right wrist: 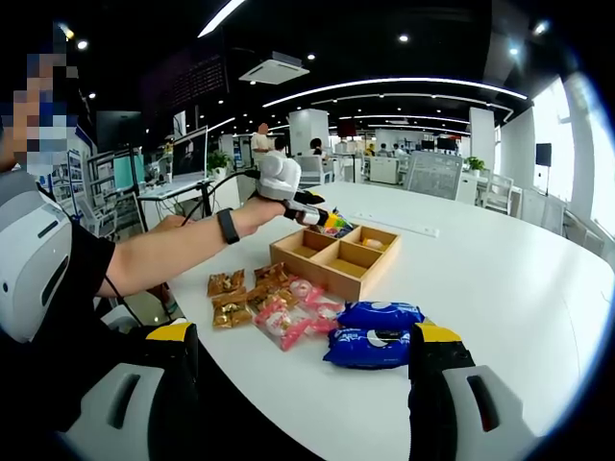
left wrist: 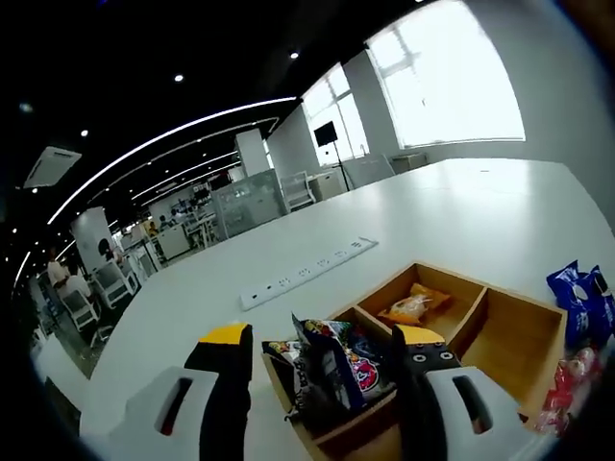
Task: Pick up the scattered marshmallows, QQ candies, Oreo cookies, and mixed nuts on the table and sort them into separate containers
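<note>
A wooden box (left wrist: 524, 300) with several compartments sits on the white table. My left gripper (left wrist: 322, 338) hangs open over its near corner compartment, where a colourful candy packet (left wrist: 338, 370) stands between the jaws. An orange packet (left wrist: 413, 305) lies in the neighbouring compartment. In the right gripper view, the left gripper (right wrist: 309, 213) hovers at the box's (right wrist: 336, 274) far corner over the candy packet (right wrist: 334, 223). My right gripper (right wrist: 303, 346) is open and holds nothing, low at the table's near edge. Just beyond it lie two blue Oreo packs (right wrist: 373, 331), pink marshmallow packets (right wrist: 288, 317) and brown nut packets (right wrist: 231, 298).
A white power strip (left wrist: 307, 274) lies on the table beyond the box. Blue Oreo packs (left wrist: 581, 300) and pink packets (left wrist: 572, 384) lie to the box's right. The person's forearm with a wrist band (right wrist: 227, 226) reaches across from the left. Office desks and chairs stand behind.
</note>
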Tool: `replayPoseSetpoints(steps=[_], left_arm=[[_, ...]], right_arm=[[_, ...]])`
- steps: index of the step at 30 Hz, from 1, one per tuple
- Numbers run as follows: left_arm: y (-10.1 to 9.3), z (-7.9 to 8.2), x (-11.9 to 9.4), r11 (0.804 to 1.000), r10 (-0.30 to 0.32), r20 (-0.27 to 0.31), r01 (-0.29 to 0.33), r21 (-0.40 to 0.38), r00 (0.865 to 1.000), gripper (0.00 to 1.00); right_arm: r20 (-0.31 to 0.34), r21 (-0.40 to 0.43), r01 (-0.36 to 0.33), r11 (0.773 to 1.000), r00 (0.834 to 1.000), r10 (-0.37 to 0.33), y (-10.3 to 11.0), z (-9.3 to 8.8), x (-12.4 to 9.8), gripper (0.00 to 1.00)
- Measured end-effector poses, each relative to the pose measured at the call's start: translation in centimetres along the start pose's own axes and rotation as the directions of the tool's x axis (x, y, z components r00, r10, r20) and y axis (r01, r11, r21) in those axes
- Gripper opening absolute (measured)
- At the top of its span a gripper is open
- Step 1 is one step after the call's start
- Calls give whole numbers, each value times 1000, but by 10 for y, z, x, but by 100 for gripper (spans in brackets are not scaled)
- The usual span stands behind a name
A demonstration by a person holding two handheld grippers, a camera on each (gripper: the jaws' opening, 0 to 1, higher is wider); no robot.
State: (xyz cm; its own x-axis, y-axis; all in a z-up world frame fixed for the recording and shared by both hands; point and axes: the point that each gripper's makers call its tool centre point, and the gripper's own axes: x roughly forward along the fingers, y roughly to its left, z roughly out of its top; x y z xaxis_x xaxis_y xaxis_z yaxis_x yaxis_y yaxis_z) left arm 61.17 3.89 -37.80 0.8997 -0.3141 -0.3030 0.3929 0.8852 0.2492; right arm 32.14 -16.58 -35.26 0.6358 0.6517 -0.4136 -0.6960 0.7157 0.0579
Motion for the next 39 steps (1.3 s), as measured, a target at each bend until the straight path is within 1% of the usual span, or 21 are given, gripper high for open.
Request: replayPoseSetpoints(steps=[7,12,18,21,25,30,39], left_arm=[[1,10,-2,998,-20,38,22,-63,999,73],[1,18,-14,992,-42,78,51,-116,996,80],[3,22,-28,988,-61,112,76,-136,992,86],[3,21,-35,986,-70,117,86,-144,991,89],[4,18,-38,985,-82,112,97,-141,990,93],[0,17,-49,983,-95,121,112,-142,988,97],[-5,11,-64,980,-120,117,137,-147,986,97]], right_arm=[[4,-2,0,1000,1000,0,1,1,-1,86],[3,-1,2,1000,1000,-2,1,0,-1,86],[4,-1,4,1000,1000,-4,0,1,-2,86],[6,-2,2,1000,1000,-2,1,2,-2,86],[7,-6,0,1000,1000,0,3,3,-1,86],[7,-7,2,1000,1000,-2,4,4,-1,86],[7,-13,0,1000,1000,1,7,7,0,86]])
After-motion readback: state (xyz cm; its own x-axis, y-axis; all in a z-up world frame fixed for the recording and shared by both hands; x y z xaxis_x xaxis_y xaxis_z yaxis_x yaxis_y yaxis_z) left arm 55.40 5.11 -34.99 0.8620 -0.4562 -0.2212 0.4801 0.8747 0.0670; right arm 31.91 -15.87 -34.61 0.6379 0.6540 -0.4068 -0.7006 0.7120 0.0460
